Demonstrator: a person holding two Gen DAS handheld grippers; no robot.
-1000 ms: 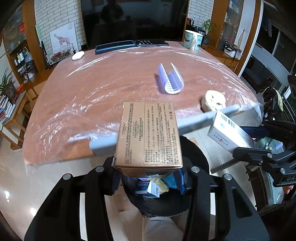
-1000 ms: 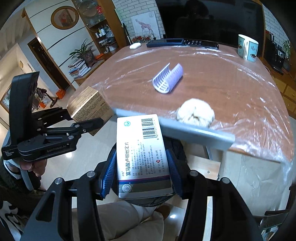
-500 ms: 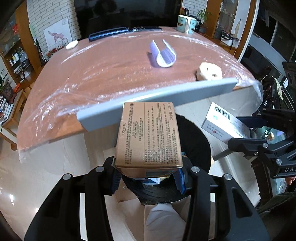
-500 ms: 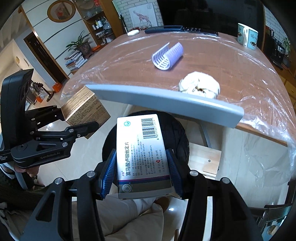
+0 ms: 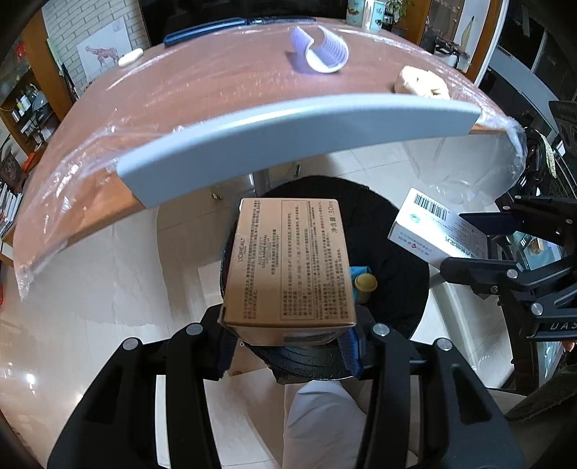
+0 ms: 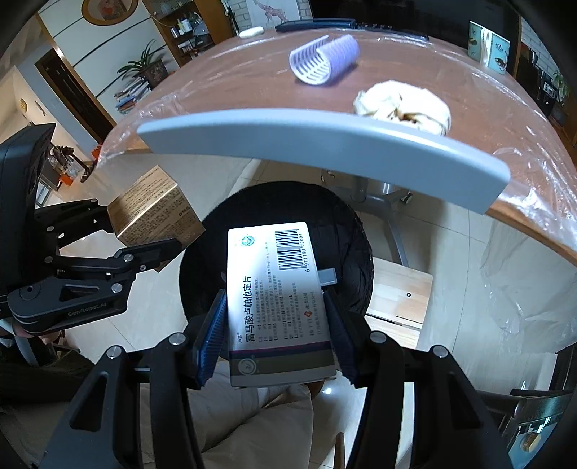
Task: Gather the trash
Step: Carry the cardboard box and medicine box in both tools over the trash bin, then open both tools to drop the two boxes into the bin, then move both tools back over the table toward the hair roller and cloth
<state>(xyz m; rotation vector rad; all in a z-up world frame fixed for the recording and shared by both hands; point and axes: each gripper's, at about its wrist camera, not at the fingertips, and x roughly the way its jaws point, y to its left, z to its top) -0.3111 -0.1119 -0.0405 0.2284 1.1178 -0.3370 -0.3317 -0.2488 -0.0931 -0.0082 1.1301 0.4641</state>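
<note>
My left gripper point(image 5: 286, 346) is shut on a brown cosmetics box point(image 5: 288, 267) and holds it over the black bin point(image 5: 393, 267) on the floor. My right gripper point(image 6: 276, 342) is shut on a white medicine box point(image 6: 277, 303), also over the bin point(image 6: 346, 231). Each box shows in the other view: the brown box point(image 6: 155, 205) at left, the medicine box point(image 5: 432, 231) at right. Some trash point(image 5: 364, 285) lies in the bin. A crumpled tissue point(image 6: 404, 104) and a purple hair roller point(image 6: 322, 59) lie on the table.
The brown table point(image 5: 202, 90) is wrapped in plastic film, with a grey bar point(image 5: 295, 140) at its near edge above the bin. Mugs point(image 6: 488, 39), a keyboard point(image 5: 234, 25) and a white mouse point(image 5: 130, 57) sit at the far side. A wooden stool point(image 6: 400, 292) stands under the table.
Both grippers have pulled back from the table and tilted down. The boxes now hang over the bin's opening, below the table edge.
</note>
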